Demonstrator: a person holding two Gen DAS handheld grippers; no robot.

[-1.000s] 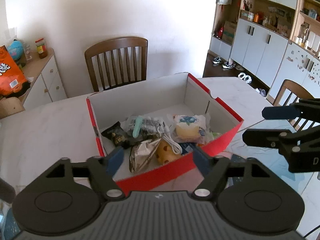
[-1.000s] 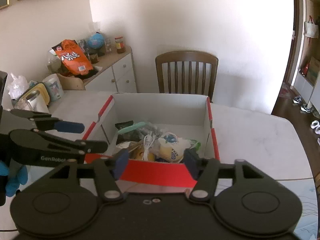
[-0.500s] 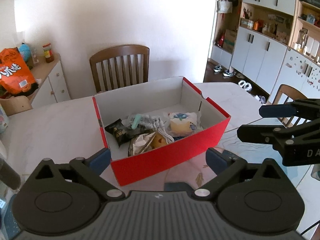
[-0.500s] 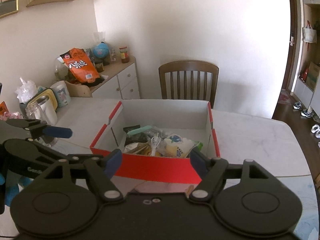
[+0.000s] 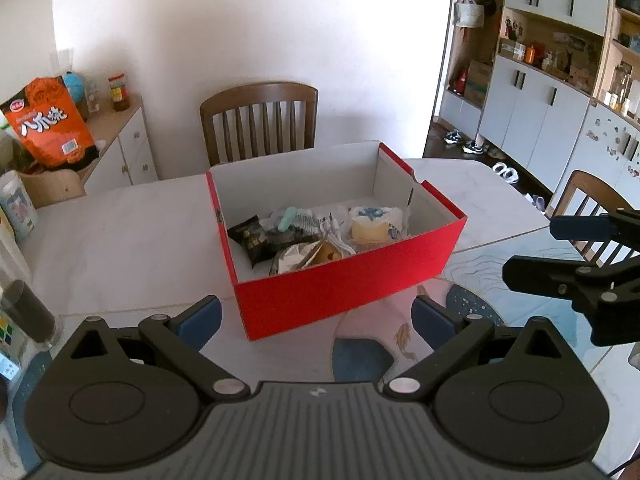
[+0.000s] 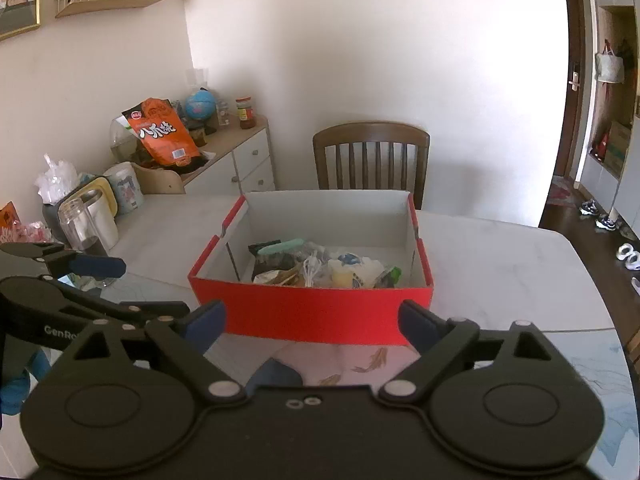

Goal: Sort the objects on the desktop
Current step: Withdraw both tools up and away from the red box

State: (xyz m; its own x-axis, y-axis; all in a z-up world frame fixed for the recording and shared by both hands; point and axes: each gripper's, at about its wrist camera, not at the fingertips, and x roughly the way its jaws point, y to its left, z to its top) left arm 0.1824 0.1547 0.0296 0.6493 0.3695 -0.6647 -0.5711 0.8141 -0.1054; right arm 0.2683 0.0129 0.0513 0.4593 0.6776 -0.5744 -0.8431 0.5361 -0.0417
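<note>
your left claw (image 5: 316,314) and right claw (image 6: 312,320) gape wide and empty, the right's jaws just opened further. the red box (image 5: 352,292) sits mid-frame on the tabletop (image 5: 120,248), its near edge just beyond both, bare marble either side.

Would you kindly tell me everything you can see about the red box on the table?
The red box is an open, lidless rectangular carton, apparently cardboard, red outside and plain white inside. It sits flat on the pale marble-look table, its near edge by a patterned mat, with a wooden chair behind it. Small packets, a white cable and a mint-green item lie piled along its near side; the far half of its floor is bare. Neither gripper touches it.
</note>
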